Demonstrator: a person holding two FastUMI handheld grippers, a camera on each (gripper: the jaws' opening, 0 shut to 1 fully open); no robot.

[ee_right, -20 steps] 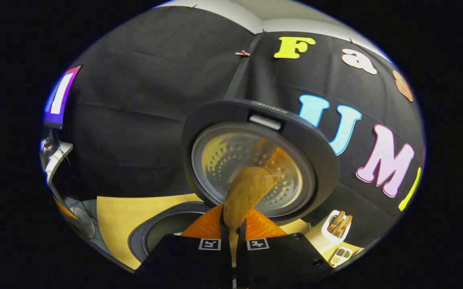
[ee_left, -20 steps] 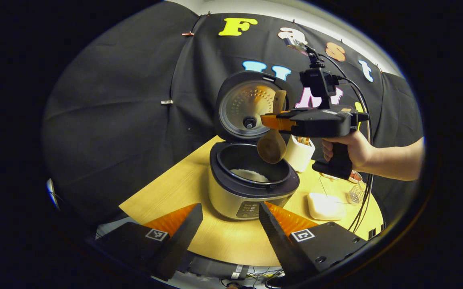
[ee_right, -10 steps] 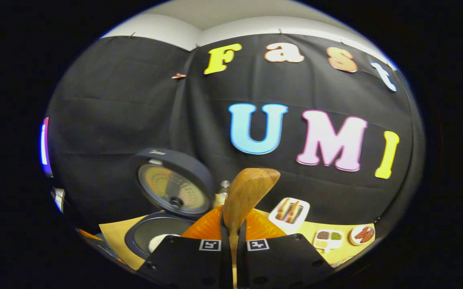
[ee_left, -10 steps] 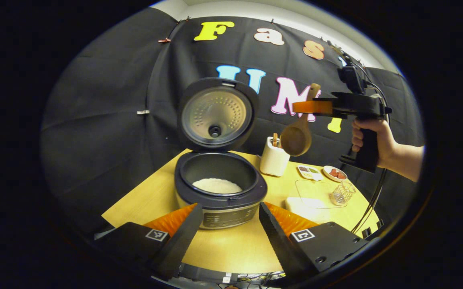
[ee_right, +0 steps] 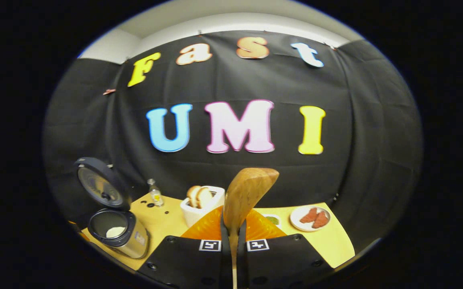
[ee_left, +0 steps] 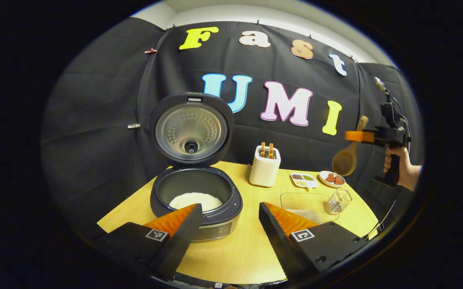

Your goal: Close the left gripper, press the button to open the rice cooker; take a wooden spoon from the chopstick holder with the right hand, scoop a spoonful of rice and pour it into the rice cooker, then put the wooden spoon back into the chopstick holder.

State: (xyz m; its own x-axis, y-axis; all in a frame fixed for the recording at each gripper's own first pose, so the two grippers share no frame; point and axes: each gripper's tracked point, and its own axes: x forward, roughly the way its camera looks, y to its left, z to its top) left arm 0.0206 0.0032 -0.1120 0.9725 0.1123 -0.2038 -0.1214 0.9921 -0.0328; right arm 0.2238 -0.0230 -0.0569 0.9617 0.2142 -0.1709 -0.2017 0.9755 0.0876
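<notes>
The rice cooker (ee_left: pixel 196 188) stands at the table's left, lid raised so the pot, with rice in it, is accessible. The left gripper (ee_left: pixel 226 224) hovers before it, jaws parted and empty, clear of the work. The chopstick holder (ee_left: pixel 265 170) stands mid-table, awaiting the spoon's return. At right, the right gripper (ee_right: pixel 231 233) clamps the wooden spoon (ee_right: pixel 246 196) by its handle, raised well above the table.
</notes>
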